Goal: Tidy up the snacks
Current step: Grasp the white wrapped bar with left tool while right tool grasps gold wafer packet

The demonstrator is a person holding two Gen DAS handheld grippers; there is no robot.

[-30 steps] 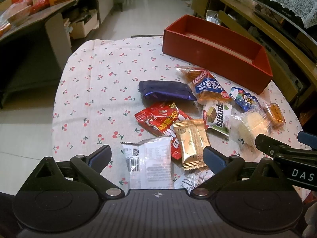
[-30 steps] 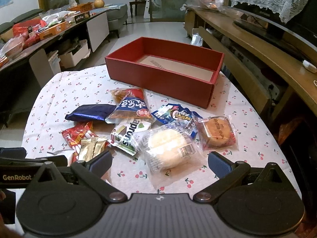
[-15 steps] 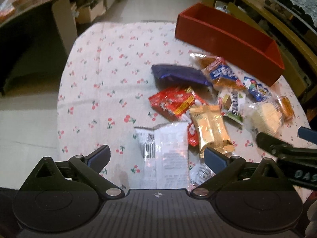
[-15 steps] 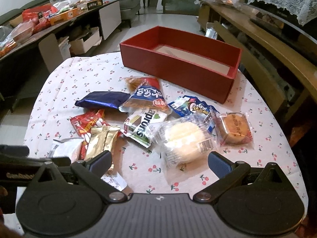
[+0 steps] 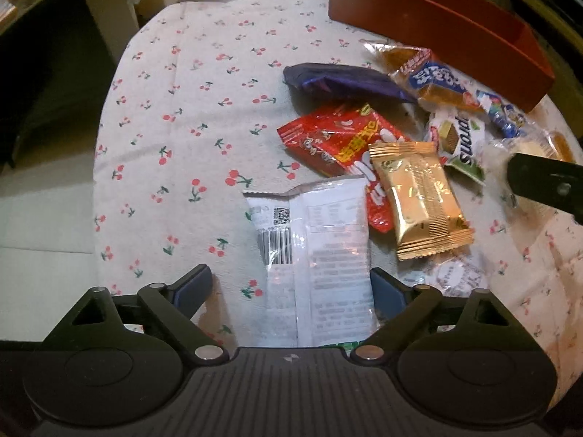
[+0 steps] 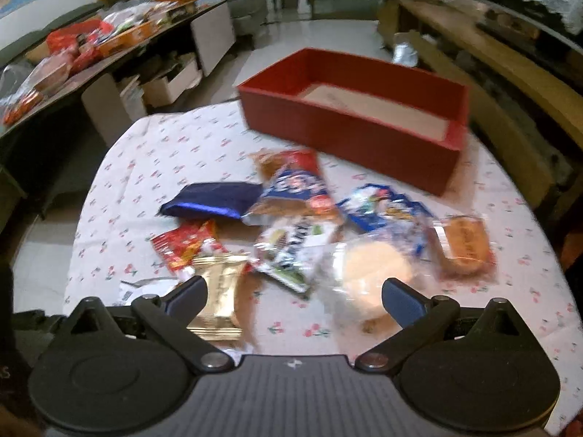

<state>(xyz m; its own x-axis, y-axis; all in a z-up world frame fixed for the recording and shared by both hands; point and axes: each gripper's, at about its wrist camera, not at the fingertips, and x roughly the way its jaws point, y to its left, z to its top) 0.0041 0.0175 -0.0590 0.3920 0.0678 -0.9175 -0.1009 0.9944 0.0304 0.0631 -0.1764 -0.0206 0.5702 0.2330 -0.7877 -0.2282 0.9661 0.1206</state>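
Several snack packets lie in a heap on the cherry-print tablecloth point(image 5: 189, 116). My left gripper point(image 5: 291, 287) is open, low over the table, its fingers on either side of a white packet point(image 5: 320, 251). Beside that lie a gold packet point(image 5: 415, 196), a red packet point(image 5: 335, 142) and a dark blue packet point(image 5: 342, 82). My right gripper point(image 6: 295, 296) is open and empty above a clear-wrapped round bun point(image 6: 371, 273) and the gold packet point(image 6: 218, 291). The red box point(image 6: 349, 134) stands empty at the table's far side.
The right gripper's arm point(image 5: 546, 185) shows at the right edge of the left wrist view. A packaged cake point(image 6: 462, 247) lies at the right of the heap. A cluttered side table point(image 6: 73, 54) stands to the left and wooden benches point(image 6: 510, 83) to the right.
My left gripper has moved forward and down, so the white packet now lies between its fingers. My right gripper has drawn back and risen a little; its view is blurred by motion.
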